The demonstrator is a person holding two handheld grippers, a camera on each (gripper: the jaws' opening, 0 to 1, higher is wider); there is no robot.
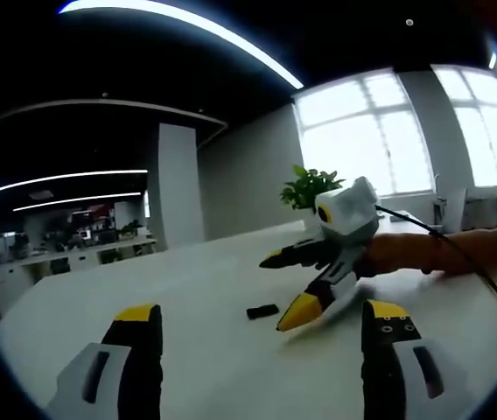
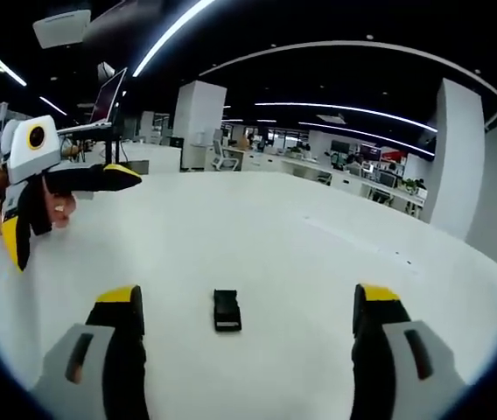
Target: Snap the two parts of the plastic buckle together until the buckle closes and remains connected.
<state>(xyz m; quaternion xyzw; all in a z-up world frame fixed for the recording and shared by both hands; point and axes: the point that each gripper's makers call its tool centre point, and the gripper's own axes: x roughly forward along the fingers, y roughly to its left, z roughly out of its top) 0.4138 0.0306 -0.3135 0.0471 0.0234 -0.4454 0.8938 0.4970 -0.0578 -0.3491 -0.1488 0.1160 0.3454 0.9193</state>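
On the white table [image 2: 301, 254] lies one small black buckle [image 2: 227, 311], flat and on its own, nothing touching it. In the right gripper view it sits between the two yellow-tipped jaws and a little ahead of them, so the right gripper [image 2: 247, 308] is lined up on it with its jaws spread wide and holding nothing. In the left gripper view the same black piece [image 1: 262, 311] lies ahead, with the right gripper [image 1: 288, 289] coming in from the right, one tip low over the tabletop just beside the piece. The left gripper [image 1: 263, 322] also stands wide and empty, raised above the table and well back from the buckle.

From this distance I cannot tell whether that black piece is one half of the buckle or both halves already sitting together; it is too small and dark to make out a seam or prongs.

To do the step well, I would say the right gripper should come down straight, closing on the long sides of the piece rather than its ends, so the mating end stays free. The left one should then take the other part squarely, and the two should be pushed together along one line. A skewed grip would likely make the prongs jam or the piece skate across the smooth surface.

Behind the table stand a potted plant [image 1: 311, 188] and bright windows [image 1: 367, 131].
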